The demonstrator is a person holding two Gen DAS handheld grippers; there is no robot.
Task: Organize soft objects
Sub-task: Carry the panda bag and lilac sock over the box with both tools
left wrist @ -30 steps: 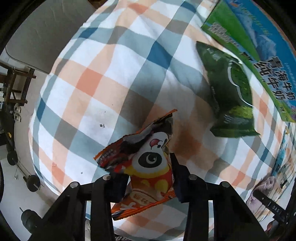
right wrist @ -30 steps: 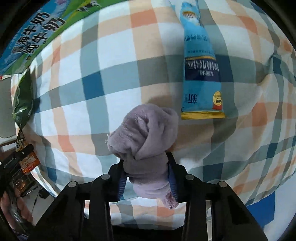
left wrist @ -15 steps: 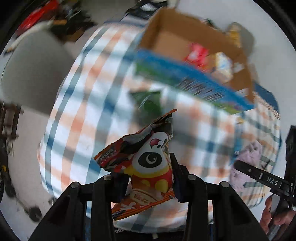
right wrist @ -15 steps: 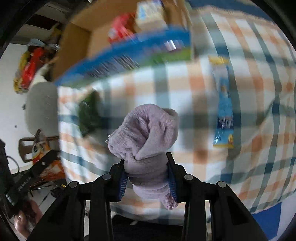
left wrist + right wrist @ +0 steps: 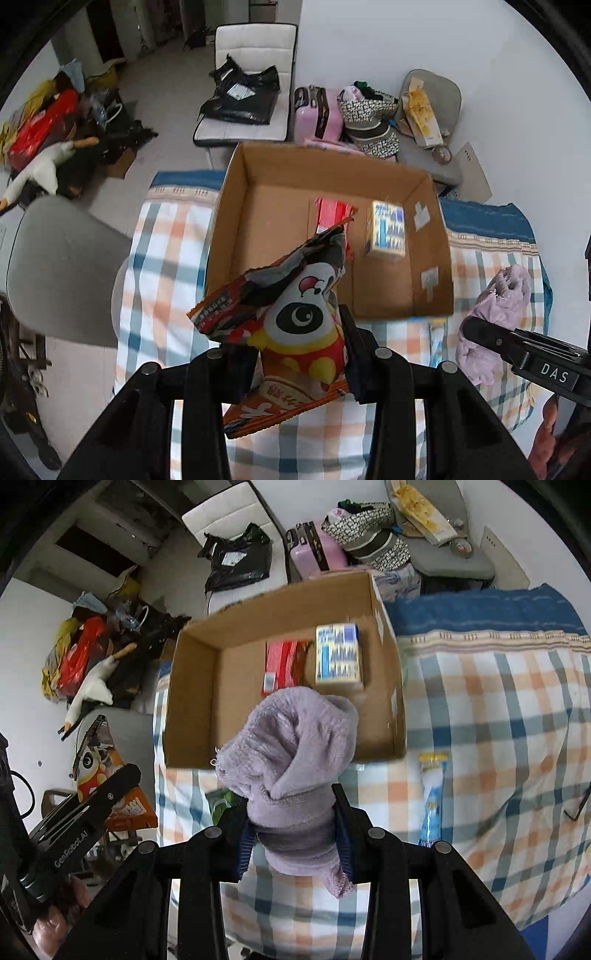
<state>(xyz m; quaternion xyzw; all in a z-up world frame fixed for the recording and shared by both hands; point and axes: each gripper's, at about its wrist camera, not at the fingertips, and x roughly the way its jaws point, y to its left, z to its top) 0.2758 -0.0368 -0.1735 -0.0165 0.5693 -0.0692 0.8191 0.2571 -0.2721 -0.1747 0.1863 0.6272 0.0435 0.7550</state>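
In our left gripper (image 5: 301, 354) we hold a snack bag (image 5: 295, 325) with a panda face on it. The jaws are squeezed tight on its lower half, and the top of the bag sticks up and flops a little toward 11 o'clock. The bag hangs in the air above the checked cloth (image 5: 162, 280) on the bench, just short of the near wall of the cardboard box (image 5: 236, 236).

The box sits at 12 o'clock from both grippers, open at the top. Inside it, on the right side, lie a red packet (image 5: 280, 664) and a yellow and blue pack (image 5: 338, 655), side by side. The left half of the box floor is bare.

In our right gripper (image 5: 293, 834) we hold a fluffy purple sock (image 5: 295, 746), rolled in a lump. The jaws pinch it at its thin part. A blue tube packet (image 5: 432, 797) lies on the cloth at 2 o'clock from this gripper, just in front of the box.

We think the step now is to drop both soft things into the box. To do it well, we should carry each one over the near wall first, so it does not bump the edge. We should aim for the bare left side, go low, and only then let go.
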